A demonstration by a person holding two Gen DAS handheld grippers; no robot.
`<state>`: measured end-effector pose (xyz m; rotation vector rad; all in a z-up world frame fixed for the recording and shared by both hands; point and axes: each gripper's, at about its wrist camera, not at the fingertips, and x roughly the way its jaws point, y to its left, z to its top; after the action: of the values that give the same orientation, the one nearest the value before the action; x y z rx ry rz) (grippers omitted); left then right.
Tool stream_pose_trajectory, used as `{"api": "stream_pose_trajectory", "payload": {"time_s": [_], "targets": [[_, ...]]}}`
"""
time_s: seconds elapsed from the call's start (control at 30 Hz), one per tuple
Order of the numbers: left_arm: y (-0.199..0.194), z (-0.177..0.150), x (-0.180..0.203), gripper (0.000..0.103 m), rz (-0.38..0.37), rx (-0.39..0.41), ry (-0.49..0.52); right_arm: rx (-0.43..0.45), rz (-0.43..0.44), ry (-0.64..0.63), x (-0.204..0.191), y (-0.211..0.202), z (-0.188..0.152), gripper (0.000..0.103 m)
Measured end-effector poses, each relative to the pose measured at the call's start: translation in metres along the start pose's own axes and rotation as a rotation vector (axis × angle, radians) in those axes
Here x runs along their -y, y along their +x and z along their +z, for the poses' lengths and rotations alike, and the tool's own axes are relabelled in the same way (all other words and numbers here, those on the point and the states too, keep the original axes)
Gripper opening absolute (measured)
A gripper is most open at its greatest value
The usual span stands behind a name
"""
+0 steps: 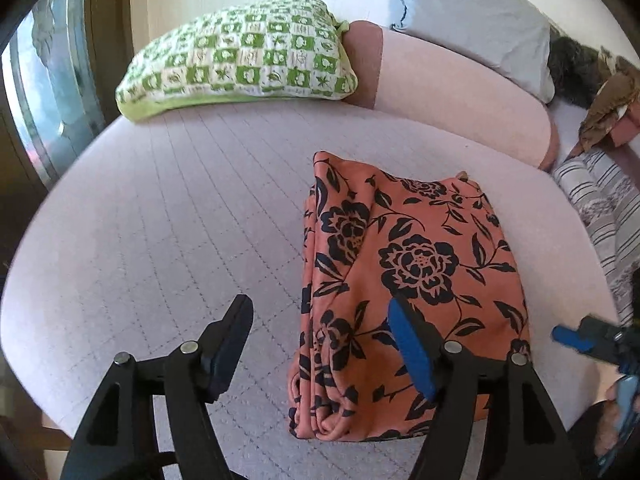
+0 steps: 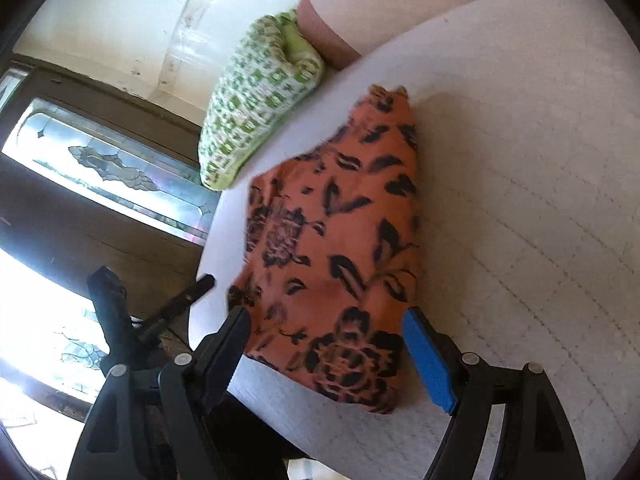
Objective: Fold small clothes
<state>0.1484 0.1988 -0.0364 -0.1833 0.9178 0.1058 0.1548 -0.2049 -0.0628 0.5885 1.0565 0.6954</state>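
Observation:
A folded orange garment with a black flower print (image 1: 408,272) lies flat on a pale quilted mattress (image 1: 180,220). My left gripper (image 1: 320,308) hovers over the garment's near left edge, open, its blue-padded finger (image 1: 412,352) above the cloth and nothing between the pads. At the right edge of the left wrist view, the right gripper's blue tip (image 1: 576,338) shows beside the garment. In the right wrist view the garment (image 2: 340,240) lies ahead. My right gripper (image 2: 326,316) stands open over its near end, pads apart from the cloth.
A green-and-white checked pillow (image 1: 240,60) lies at the far end, next to a pink bolster (image 1: 460,92) and a grey pillow (image 1: 472,12). Striped bedding (image 1: 604,208) is heaped at the right. A dark door with patterned glass (image 2: 100,160) stands beyond the mattress edge.

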Motion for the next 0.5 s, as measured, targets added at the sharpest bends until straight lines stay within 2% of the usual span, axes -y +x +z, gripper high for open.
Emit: {"api": "stream_pose_trajectory", "payload": {"time_s": [0.17, 0.3, 0.4, 0.5], "targets": [[-0.009, -0.010, 0.002, 0.071, 0.029, 0.005, 0.023, -0.015, 0.042, -0.075, -0.034, 0.023, 0.009, 0.084], [-0.004, -0.015, 0.008, 0.071, 0.040, -0.017, 0.042, -0.126, -0.018, -0.003, -0.009, 0.070, 0.003, 0.085], [0.000, -0.019, 0.010, 0.071, 0.049, -0.020, 0.061, -0.106, -0.001, 0.031, -0.012, 0.064, 0.005, 0.085], [0.001, -0.016, 0.004, 0.071, 0.041, -0.021, 0.040, -0.063, 0.018, -0.033, -0.028, 0.044, 0.009, 0.085]]}}
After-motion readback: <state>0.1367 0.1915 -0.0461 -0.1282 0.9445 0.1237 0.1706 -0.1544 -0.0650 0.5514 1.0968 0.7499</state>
